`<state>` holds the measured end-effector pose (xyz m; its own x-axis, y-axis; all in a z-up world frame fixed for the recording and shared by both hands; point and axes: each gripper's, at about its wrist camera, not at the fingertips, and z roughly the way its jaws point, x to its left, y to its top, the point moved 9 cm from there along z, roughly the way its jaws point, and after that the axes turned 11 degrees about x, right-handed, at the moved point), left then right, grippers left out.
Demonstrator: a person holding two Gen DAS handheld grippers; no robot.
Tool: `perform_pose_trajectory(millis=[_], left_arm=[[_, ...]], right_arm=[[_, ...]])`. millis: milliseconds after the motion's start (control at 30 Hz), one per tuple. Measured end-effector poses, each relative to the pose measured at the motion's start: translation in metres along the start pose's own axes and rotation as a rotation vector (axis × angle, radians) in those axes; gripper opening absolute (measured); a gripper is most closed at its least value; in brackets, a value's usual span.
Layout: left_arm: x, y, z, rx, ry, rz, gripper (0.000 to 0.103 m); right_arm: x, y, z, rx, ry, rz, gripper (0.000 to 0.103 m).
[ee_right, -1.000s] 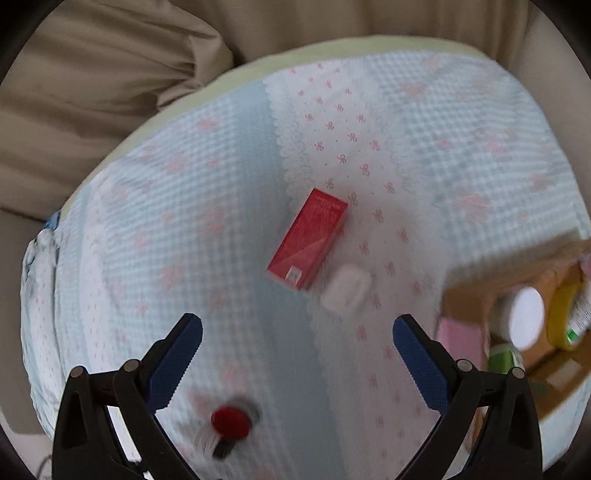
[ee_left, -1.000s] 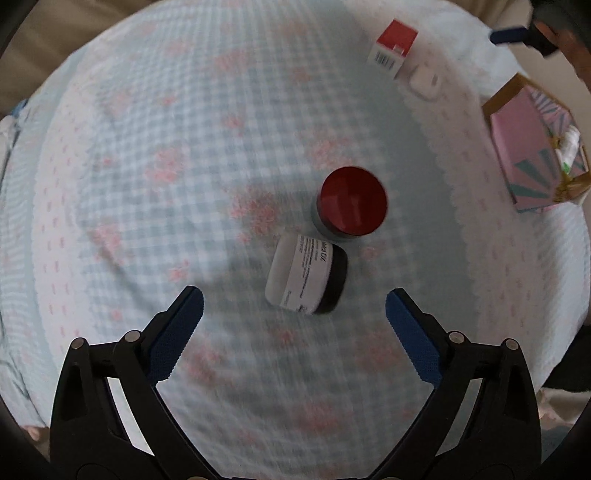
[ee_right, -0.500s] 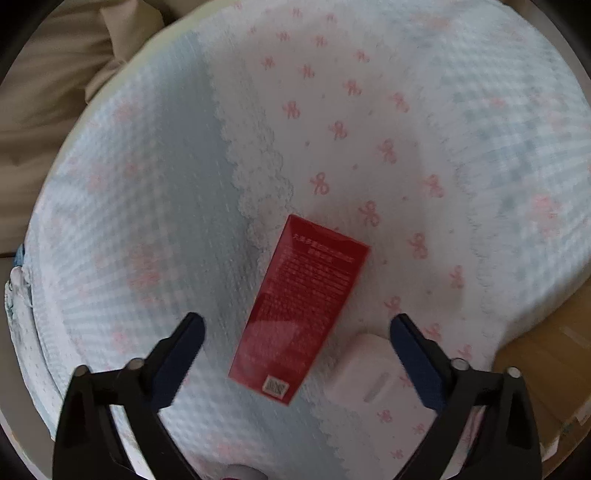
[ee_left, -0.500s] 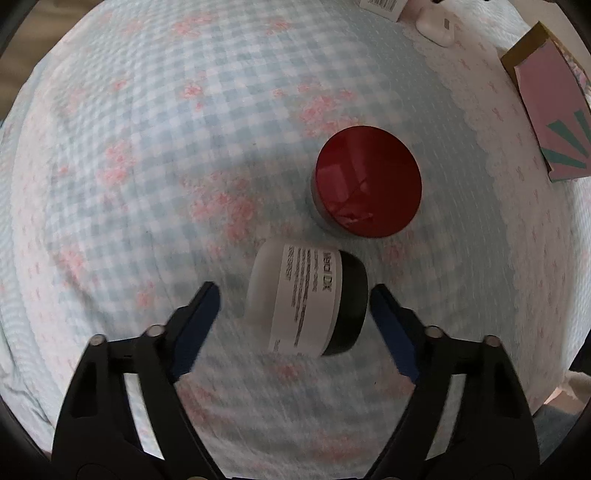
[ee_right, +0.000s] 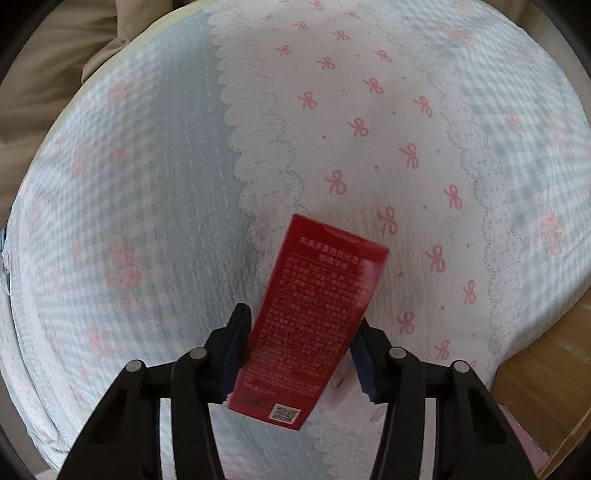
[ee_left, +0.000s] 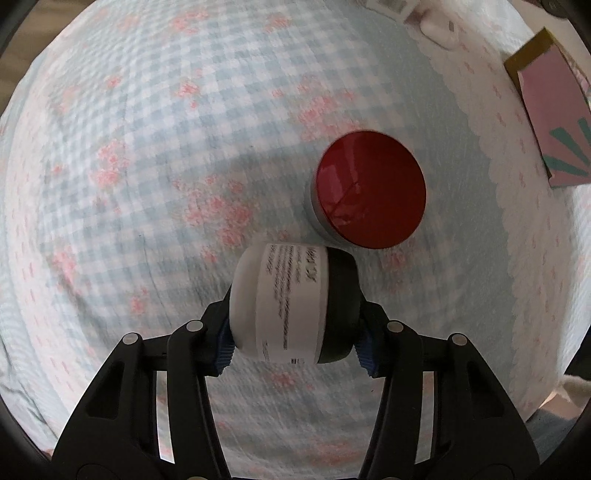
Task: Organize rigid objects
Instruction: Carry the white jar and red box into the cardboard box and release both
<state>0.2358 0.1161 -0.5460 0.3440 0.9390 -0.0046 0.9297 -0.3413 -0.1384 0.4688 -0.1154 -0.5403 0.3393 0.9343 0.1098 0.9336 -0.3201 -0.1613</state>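
My left gripper [ee_left: 294, 345] is shut on a white jar with a black lid [ee_left: 291, 304] that lies on its side on the checked bedcover. A round jar with a red lid [ee_left: 369, 190] stands just beyond it, close to or touching it. My right gripper [ee_right: 297, 360] is shut on a red carton [ee_right: 314, 321] with white print and a QR code, which lies flat and slants up to the right. A small white case [ee_right: 345, 397] is mostly hidden behind the carton and the right finger.
A pink and teal box with a gold rim [ee_left: 550, 122] lies at the bedcover's right edge. A small white case [ee_left: 441, 26] and part of a carton [ee_left: 388, 4] sit at the top. A cardboard box [ee_right: 546, 387] stands at the right. Beige bedding [ee_right: 55, 66] lies beyond the cover.
Both grippers moved down and forward onto their objects. The left jaws closed onto the white jar. The right jaws closed onto the red carton.
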Motion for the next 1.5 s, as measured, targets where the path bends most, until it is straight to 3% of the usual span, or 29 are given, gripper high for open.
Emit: perform_pose_trajectory(millis=[300, 500, 867, 1200, 1500], left_arm=[[0.028, -0.008, -0.033, -0.054, -0.027, -0.060, 0.047], [0.050, -0.020, -0.056, -0.102, -0.091, -0.140, 0.047], [0.055, -0.053, -0.152, -0.271, -0.136, -0.191, 0.047], [-0.004, -0.047, -0.241, -0.396, -0.141, -0.087, 0.047], [-0.099, -0.023, -0.294, -0.475, -0.157, 0.005, 0.047]], right_arm=[[0.016, -0.031, -0.023, -0.034, 0.067, -0.024, 0.043], [0.023, -0.057, -0.052, -0.076, 0.115, -0.052, 0.043], [0.012, -0.122, -0.131, -0.180, 0.167, -0.132, 0.043], [-0.020, -0.209, -0.218, -0.263, 0.231, -0.118, 0.043], [-0.115, -0.243, -0.269, -0.328, 0.249, -0.041, 0.042]])
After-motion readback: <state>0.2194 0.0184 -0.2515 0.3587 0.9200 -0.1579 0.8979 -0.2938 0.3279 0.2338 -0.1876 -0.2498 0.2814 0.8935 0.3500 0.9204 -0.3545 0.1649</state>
